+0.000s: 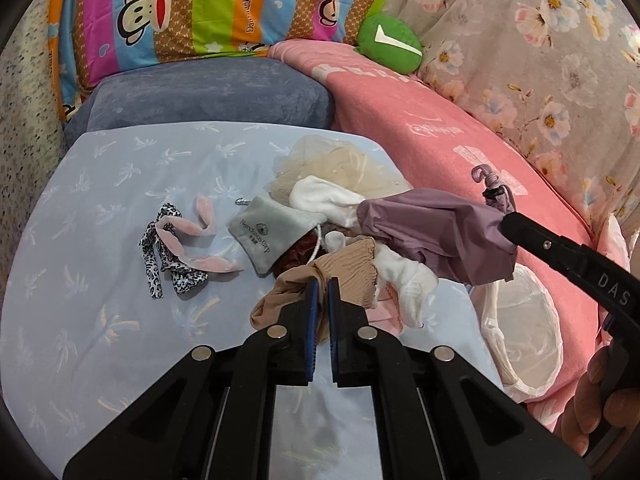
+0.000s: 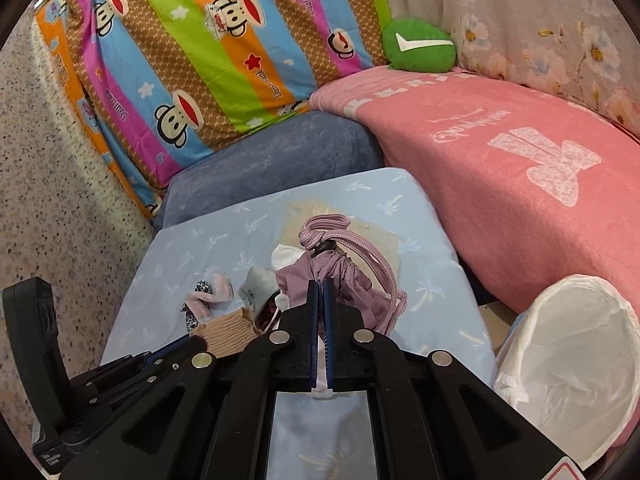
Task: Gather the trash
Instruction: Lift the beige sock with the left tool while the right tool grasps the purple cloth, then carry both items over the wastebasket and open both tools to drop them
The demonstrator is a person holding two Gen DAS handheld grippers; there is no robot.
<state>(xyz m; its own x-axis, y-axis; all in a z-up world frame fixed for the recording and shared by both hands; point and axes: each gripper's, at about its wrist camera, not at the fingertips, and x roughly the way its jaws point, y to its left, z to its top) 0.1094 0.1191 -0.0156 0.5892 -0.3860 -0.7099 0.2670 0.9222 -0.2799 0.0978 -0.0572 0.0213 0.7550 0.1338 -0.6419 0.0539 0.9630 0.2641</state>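
**Lilac pouch and tan stocking both pinched above the blue sheet**

Lilac nylon fills the middle of both views: a purple drawstring pouch (image 1: 436,232) hangs lifted off the pile, pinched at one end by the right claw (image 2: 321,285), whose blue-padded fingers are drawn nearly together on the fabric. Its braided cord (image 2: 360,256) loops over the top of the bundle in the right wrist view. The left claw (image 1: 322,286) is likewise closed to a narrow slit, gripping a ribbed tan stocking (image 1: 344,276) at the near edge of the heap.

Everything rests on a pale blue sheet (image 1: 100,240) printed with small palm shapes. Beneath and around the pouch lie white socks (image 1: 408,280), a grey velvet pouch (image 1: 268,232) with printed lettering, and a wad of beige tulle (image 1: 332,164) behind them. Left of the grey pouch, apart from the heap, sit a pink velvet bow (image 1: 200,240) and a leopard-print ribbon (image 1: 160,268), tangled together.

A bin lined with a white bag (image 2: 568,364) stands open at the right, beside the sheet's edge and against a pink blanket (image 2: 500,168). A blue-grey cushion (image 1: 208,92) sits behind the sheet, with a striped monkey-print quilt (image 2: 208,52) and a green round pillow (image 2: 420,46) further back.
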